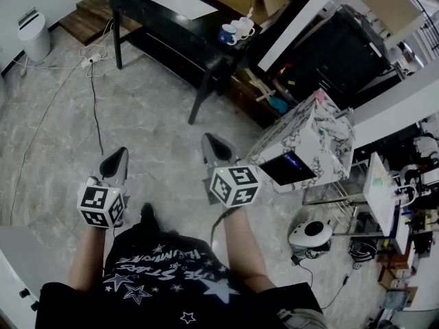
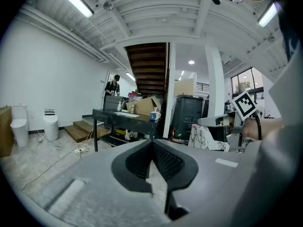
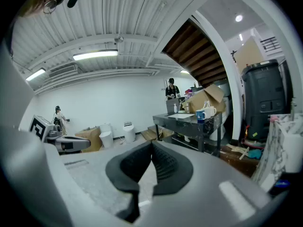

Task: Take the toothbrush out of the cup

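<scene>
Approach step: L gripper (image 1: 121, 152) & R gripper (image 1: 207, 138) both shut, empty, well apart from cup (image 1: 245, 28) w/ toothbrush (image 1: 250, 13) on far table (image 1: 168, 25); next, I'd say: walk up, open jaws.

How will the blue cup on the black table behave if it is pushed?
The blue cup looks squat, so it would probably slide rather than tip. It stands near the table edge, so a push may drop it.
</scene>
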### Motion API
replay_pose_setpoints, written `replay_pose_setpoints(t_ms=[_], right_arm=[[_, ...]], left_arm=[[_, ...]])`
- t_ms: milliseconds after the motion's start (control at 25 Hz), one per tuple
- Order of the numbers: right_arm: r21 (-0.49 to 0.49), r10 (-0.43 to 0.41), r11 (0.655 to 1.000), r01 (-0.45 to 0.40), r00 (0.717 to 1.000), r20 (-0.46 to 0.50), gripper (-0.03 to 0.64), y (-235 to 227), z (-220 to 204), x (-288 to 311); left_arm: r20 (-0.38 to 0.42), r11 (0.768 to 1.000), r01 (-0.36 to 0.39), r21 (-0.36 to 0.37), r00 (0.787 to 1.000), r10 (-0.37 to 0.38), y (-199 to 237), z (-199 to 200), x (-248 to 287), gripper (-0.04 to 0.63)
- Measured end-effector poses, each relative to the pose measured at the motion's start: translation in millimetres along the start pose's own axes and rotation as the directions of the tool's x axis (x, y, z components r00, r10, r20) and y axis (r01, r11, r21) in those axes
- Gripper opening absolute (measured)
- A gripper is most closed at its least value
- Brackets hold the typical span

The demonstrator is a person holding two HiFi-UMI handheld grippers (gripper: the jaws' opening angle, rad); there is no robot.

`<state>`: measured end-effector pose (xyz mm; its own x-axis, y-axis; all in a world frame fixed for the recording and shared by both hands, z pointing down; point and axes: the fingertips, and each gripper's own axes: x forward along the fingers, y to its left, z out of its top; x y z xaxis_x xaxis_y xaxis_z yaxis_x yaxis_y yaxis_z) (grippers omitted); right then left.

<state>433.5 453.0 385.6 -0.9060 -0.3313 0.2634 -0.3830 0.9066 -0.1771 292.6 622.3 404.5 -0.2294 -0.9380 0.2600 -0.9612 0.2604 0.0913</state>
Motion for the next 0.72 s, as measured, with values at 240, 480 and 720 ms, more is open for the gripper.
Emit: replay_pose_setpoints(t_ms=[240, 480, 720], right_arm=[[0.015, 0.000, 1.000, 0.001, 1.000, -0.019, 0.005, -7, -11, 11], [0.039, -0.024, 0.999, 0.026, 0.999, -0.046, 0.005, -20, -20, 39], [0.052, -0.078, 0.996, 0.076, 0.996, 0.036, 0.005, -34, 13, 76]], left_arm=[[-0.025, 1.000, -0.008, -0.021, 1.000, 0.007, 6, -11, 11, 0.009], [-0.087, 0.999, 0.007, -0.049, 0.996, -0.012, 22, -32, 31, 0.009], [-0.042, 0.998, 0.035, -0.053, 0.998, -0.038, 56, -4, 65, 0.009]])
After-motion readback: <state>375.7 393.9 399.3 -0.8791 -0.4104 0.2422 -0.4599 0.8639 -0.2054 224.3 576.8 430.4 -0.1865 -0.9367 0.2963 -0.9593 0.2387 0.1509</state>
